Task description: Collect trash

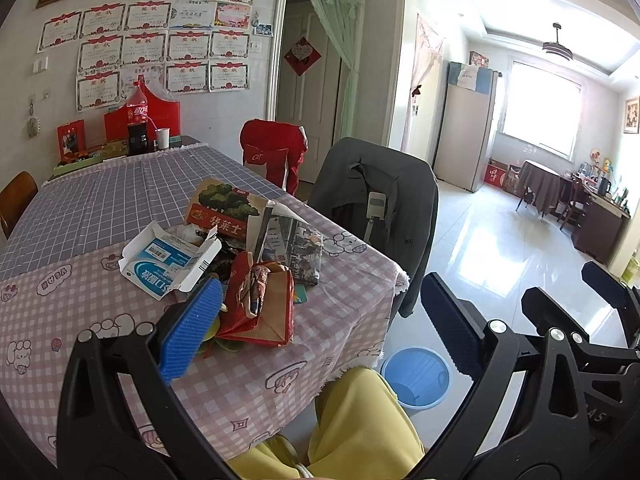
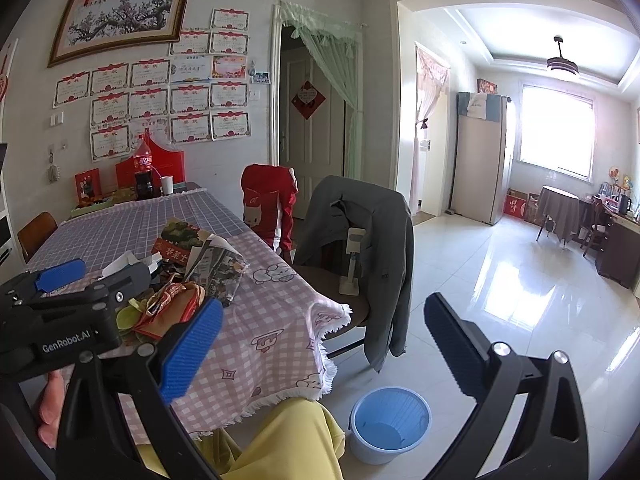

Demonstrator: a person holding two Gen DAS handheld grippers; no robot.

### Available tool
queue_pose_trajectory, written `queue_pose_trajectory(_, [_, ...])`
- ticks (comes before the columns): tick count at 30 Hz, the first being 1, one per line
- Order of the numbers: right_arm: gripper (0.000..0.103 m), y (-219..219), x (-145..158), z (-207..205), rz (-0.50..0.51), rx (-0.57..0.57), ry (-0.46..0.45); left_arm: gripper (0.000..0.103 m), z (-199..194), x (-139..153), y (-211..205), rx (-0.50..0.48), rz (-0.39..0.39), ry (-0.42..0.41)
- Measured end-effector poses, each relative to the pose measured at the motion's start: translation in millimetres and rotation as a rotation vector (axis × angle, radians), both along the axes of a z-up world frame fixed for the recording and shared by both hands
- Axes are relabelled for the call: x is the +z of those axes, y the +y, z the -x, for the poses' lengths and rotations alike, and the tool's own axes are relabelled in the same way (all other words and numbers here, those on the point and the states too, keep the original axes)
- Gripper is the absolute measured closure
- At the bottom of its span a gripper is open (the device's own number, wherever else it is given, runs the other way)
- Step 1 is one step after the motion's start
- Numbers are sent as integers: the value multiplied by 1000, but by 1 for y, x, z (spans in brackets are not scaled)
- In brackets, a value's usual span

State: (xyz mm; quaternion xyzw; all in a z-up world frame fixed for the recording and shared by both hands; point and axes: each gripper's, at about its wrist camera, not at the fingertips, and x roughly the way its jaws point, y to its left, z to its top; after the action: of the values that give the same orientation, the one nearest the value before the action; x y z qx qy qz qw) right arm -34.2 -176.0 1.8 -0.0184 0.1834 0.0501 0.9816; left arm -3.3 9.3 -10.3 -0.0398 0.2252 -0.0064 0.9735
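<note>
A heap of trash lies on the near end of the table: a crumpled red wrapper (image 1: 260, 308) (image 2: 172, 300), a torn white-and-blue carton (image 1: 168, 260), a red-and-green box (image 1: 224, 208) and folded newspaper (image 1: 288, 240) (image 2: 216, 264). My left gripper (image 1: 320, 328) (image 2: 110, 268) is open just short of the heap, its blue-padded finger beside the red wrapper, holding nothing. My right gripper (image 2: 324, 346) (image 1: 564, 284) is open and empty, off the table's corner above the floor. A blue bin (image 1: 416, 376) (image 2: 390, 424) stands on the floor by that corner and looks empty.
Two chairs stand along the table's right side, one under a grey jacket (image 1: 376, 204), one under a red garment (image 1: 276, 156). A cola bottle (image 1: 138, 120), a cup and red boxes crowd the far end. A knee in yellow trousers (image 1: 360, 420) is below the grippers. Tiled floor stretches right.
</note>
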Motion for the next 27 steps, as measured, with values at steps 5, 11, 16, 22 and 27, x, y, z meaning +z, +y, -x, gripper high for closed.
queue_pose_trajectory(5, [4, 1, -1, 0, 3, -7, 6, 6, 0, -1, 0, -5, 0, 2])
queue_pose_trajectory(11, [4, 3, -2, -2, 1, 3, 14, 6, -2, -2, 3, -2, 5, 11])
queue_pose_trajectory(16, [4, 12, -3, -10, -6, 28, 27, 6, -6, -3, 11, 20, 5, 29])
queue_pose_trajectory(22, [4, 38, -7, -28, -3, 96, 64, 6, -11, -9, 36, 85, 24, 65])
queue_pose_trajectory(27, [4, 63, -11, -45, -1, 157, 96, 6, -16, -15, 63, 154, 34, 101])
